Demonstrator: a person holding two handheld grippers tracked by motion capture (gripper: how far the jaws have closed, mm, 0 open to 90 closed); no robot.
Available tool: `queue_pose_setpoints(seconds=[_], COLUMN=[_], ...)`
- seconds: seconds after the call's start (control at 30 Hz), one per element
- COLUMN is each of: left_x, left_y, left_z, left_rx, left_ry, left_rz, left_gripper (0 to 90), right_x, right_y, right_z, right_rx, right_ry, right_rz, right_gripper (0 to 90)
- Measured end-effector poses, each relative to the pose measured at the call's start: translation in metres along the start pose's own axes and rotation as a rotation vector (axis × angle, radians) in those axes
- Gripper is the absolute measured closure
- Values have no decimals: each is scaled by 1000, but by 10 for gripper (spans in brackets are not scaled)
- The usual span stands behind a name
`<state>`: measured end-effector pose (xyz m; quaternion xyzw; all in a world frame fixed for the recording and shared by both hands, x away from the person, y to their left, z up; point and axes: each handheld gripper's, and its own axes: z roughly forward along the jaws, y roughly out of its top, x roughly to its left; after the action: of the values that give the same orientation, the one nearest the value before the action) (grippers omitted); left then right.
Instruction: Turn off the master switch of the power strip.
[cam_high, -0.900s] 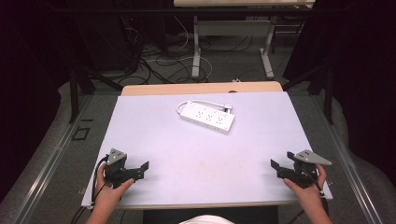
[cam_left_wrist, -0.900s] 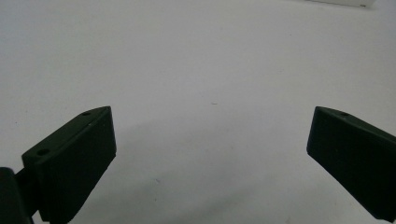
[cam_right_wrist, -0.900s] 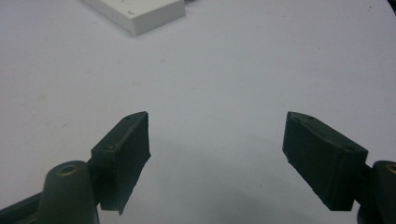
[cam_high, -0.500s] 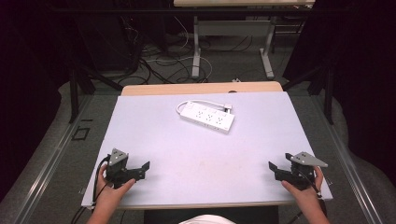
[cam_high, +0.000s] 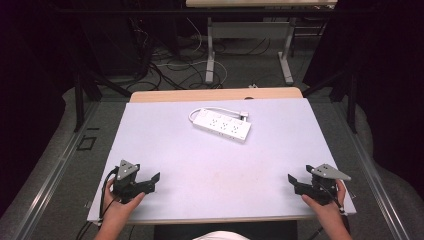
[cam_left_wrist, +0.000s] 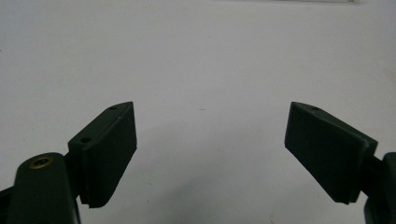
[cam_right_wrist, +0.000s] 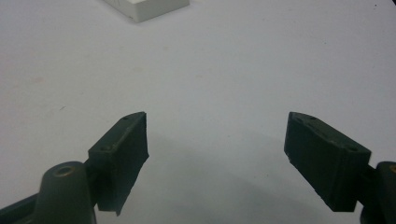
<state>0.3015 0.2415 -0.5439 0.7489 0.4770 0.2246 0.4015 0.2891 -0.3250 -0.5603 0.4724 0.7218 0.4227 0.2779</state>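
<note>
While both tools, the left tool and right tool, sit wide apart on the bench, empty, reach slowly for the white power strip; I think it slides easily.

White power strip, plain pale-grey table, black tongs.

Your high view looked forward and down from above your side of the worktop, taking in its whole surface. Each gripper view sat low and close over that worktop, aimed along its own jaws. The right gripper view and the high view shared the white power strip beyond.
</note>
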Motion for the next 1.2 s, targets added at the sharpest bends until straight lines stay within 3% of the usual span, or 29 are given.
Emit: queue_pose_setpoints(seconds=[0.03,0.23,0.43,0.8,1.2], left_x=[1,0,0,-2,-14], left_y=[1,1,1,6,20], left_z=[0,1,3,5,14], left_rx=[7,12,7,1,42], left_ry=[5,-6,-17,-78,-99], left_rz=[15,2,39,68,70], left_gripper=[186,228,259,361,356], right_x=[1,0,0,0,0], right_y=[0,0,-1,-1,-2], right_z=[0,0,0,1,1], right_rx=[-4,-1,1,2,7], right_ry=[-8,-10,-1,0,-7], right_rz=[11,-1,16,20,21], right_gripper=[210,210,210,210,210])
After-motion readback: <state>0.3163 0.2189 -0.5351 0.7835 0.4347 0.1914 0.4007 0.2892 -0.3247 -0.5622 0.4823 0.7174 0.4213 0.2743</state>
